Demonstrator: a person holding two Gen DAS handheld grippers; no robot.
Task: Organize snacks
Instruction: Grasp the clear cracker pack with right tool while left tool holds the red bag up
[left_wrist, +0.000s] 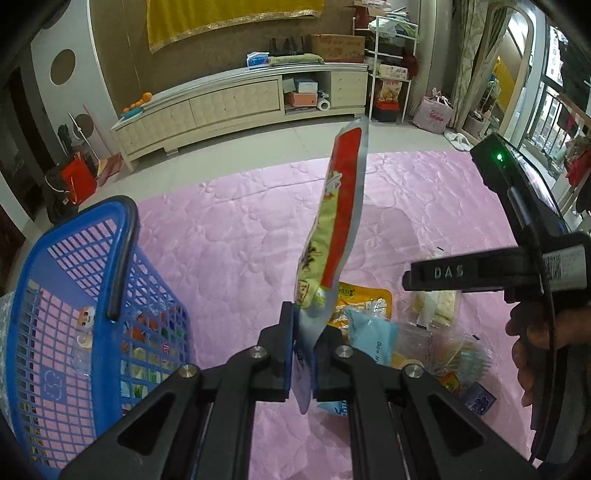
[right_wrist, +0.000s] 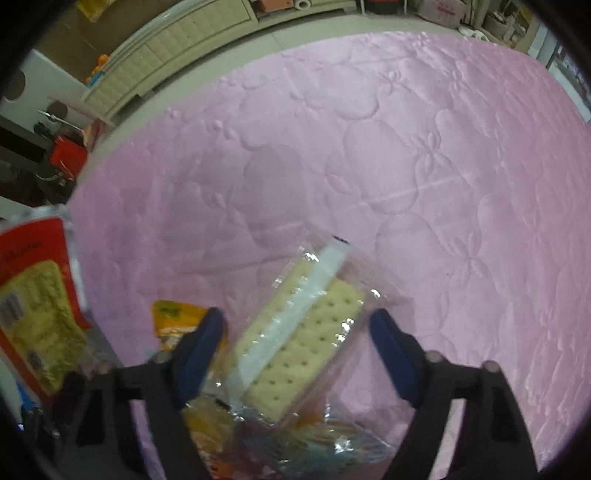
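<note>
At the far left of the left wrist view I have the blue basket (left_wrist: 92, 295), its mesh wall filling the lower left of the frame, with its dark handle (left_wrist: 123, 258) arched over the rim. Through the mesh I can make out several snack packets (left_wrist: 140, 354) already lying inside. Moving toward the centre, my left gripper (left_wrist: 301, 354) has its jaws clamped on the lower edge of a red and yellow snack packet (left_wrist: 332, 229), which stands nearly upright, raised above the pink quilted blanket (left_wrist: 229, 229), its top leaning toward the upper middle of the frame. The basket sits just beside it, to the left. Right of the fingers, on the blanket, lies the pile of loose snacks: an orange packet (left_wrist: 369, 299), a light blue packet (left_wrist: 373, 336) and a clear cracker pack (left_wrist: 436, 306). At the right edge I see the right gripper's body and the hand (left_wrist: 532, 354) holding it.

In the right wrist view, the red and yellow packet shows at the left edge, blurred. My right gripper (right_wrist: 295, 354) has its jaws spread wide, one blue pad (right_wrist: 199, 350) on each side of the cracker pack (right_wrist: 303, 339), which lies tilted on top of other wrappers in the lower centre. I cannot tell whether the pads touch it. The blanket (right_wrist: 406, 147) fills the rest of the frame to the right.
</note>
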